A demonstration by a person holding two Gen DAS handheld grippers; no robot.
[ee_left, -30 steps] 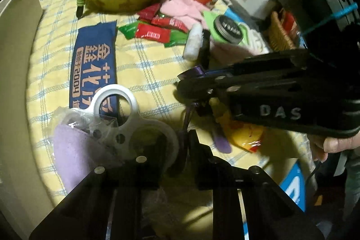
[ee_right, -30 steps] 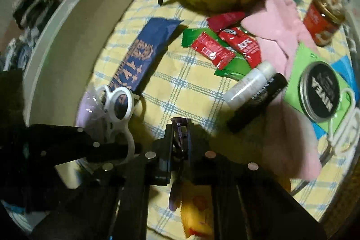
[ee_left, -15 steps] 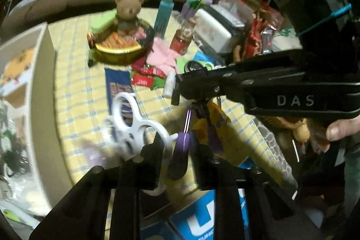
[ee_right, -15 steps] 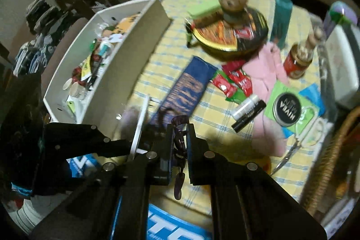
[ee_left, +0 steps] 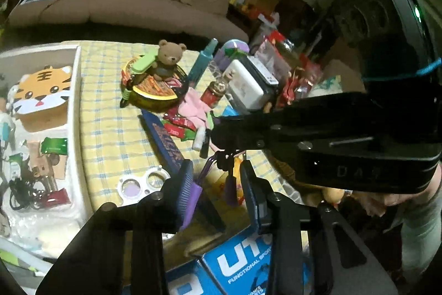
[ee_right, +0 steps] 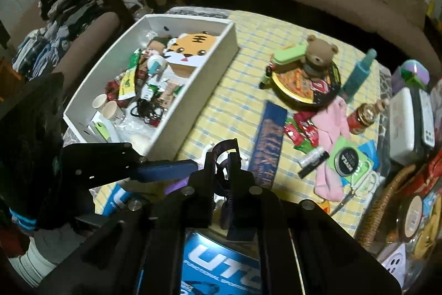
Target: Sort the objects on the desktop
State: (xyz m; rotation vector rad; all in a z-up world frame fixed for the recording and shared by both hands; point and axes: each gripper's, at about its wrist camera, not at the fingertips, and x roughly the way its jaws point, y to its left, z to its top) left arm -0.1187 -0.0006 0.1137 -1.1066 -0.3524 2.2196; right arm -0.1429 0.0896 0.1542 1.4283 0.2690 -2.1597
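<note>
A purple-handled eyelash curler (ee_right: 226, 154) hangs above the table's front edge, with my right gripper (ee_right: 226, 161) shut on its metal head. Its two purple handles (ee_left: 193, 201) dangle between the fingers of my left gripper (ee_left: 215, 184), whose jaws are closing. One handle rests against the left pad (ee_left: 182, 184); a gap shows at the other pad. In the left wrist view my right gripper (ee_left: 218, 134) reaches in from the right. A white ringed pack (ee_left: 142, 184) lies on the yellow checked cloth. The white box (ee_right: 193, 90) at the left holds several sorted items.
On the cloth lie a dark blue packet (ee_right: 269, 148), red and green sachets (ee_right: 302, 129), a pink cloth (ee_right: 331, 123), a Nivea tin (ee_right: 349, 159) and a round tin with a teddy bear (ee_right: 320, 51). A wicker basket (ee_right: 386, 201) stands right; a blue carton (ee_right: 221, 261) sits below.
Both grippers have risen well above the table with the curler. The white ringed pack has left my left gripper and lies on the cloth. The left jaws stand wider.
</note>
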